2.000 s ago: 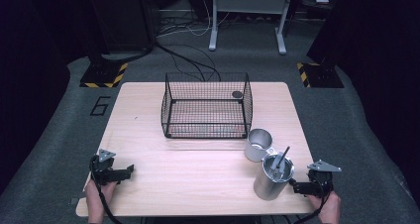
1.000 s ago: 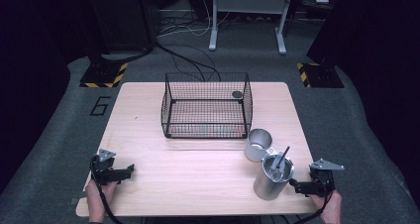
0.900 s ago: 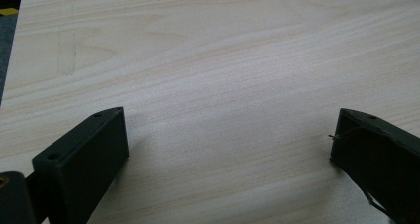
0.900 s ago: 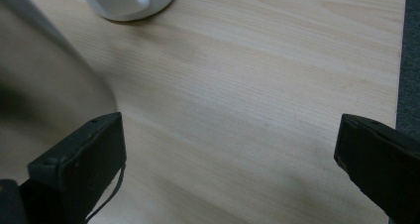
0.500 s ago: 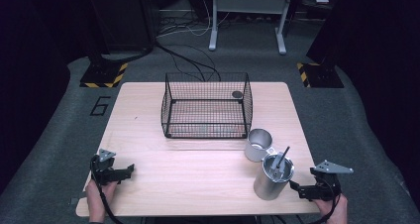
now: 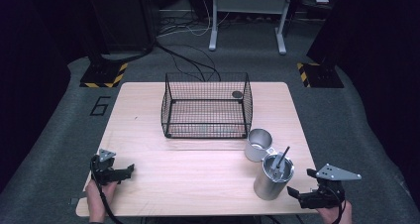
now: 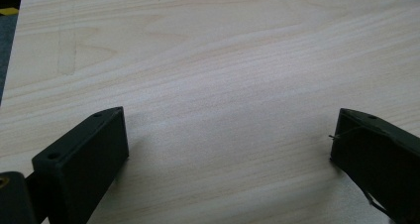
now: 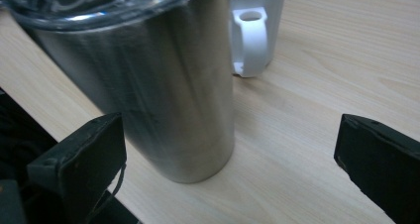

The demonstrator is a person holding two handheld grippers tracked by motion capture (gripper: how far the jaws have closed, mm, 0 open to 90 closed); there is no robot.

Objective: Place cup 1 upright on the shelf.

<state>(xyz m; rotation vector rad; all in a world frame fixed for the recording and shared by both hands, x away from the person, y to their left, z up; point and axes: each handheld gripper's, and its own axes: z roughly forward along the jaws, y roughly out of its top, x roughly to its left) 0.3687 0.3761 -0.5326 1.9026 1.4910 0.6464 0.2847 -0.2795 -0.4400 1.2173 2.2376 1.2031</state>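
Holding nothing, the right gripper [image 6: 303,193] has its two black jaws spread wide apart, and in the right gripper view they stand far to each side with bare wood between them. It sits at the near right corner of the wooden table [image 6: 148,110], with a hand [image 6: 333,213] under it and a grey three-cornered plate on top. Just in front of it stands a tall shiny metal tumbler [image 8: 148,80], upright, with a clear lid [image 8: 89,1] on top. In the high view a thin dark straw [image 6: 283,154] pokes up out of the tumbler [image 6: 272,177] and leans a little. Right behind the tumbler is a small metal mug [image 6: 258,144] with a white handle [image 8: 251,40]; the two look like they touch or almost touch, but I cannot tell which. The left gripper [image 6: 130,170] is at the near left corner, well apart from the other one, held by a hand [image 6: 96,199]. Its jaws are wide apart too and hold nothing; in the left gripper view just plain wood [image 7: 223,85] lies between them. In the middle of the table, farther back, sits a black wire basket [image 6: 168,105] with an open top. A small dark round thing [image 6: 237,94] shows at its far right corner, too small to make out. Beyond the table is grey floor with black cables [image 6: 183,55] and two yellow-and-black striped blocks [image 6: 104,74].
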